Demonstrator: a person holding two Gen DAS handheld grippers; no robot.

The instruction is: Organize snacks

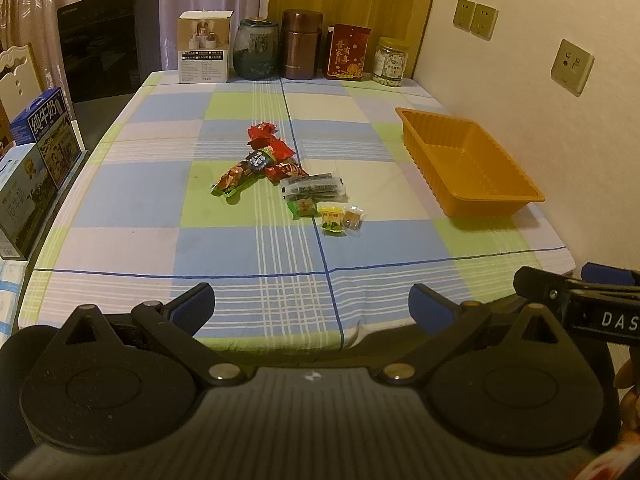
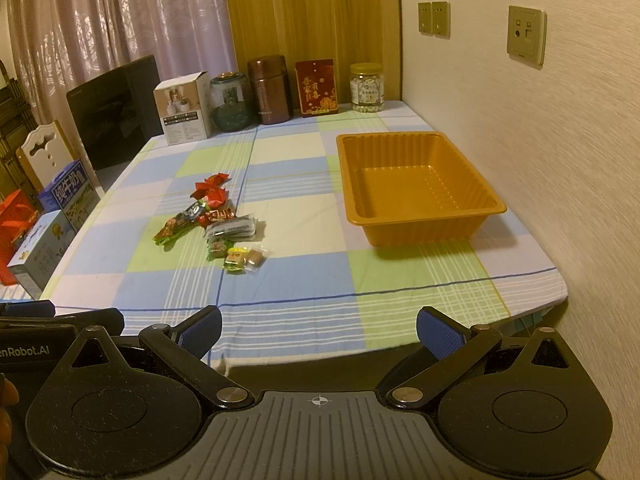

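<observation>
Both the left gripper [image 1: 311, 306] and the right gripper [image 2: 319, 330] are hovering spread and empty at the table's near edge, facing the snack pile [image 1: 280, 172] lying mid-cloth, straight ahead of the left one, the empty orange tray [image 2: 420, 216] sitting nearer the right.

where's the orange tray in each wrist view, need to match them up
Left wrist view: the orange tray sits right of centre, against the wall, empty.
Right wrist view: the orange tray sits right of centre, seen more from above, empty.
Shared landmark: the snack pile lies on the checked cloth to the tray's left in both.
</observation>
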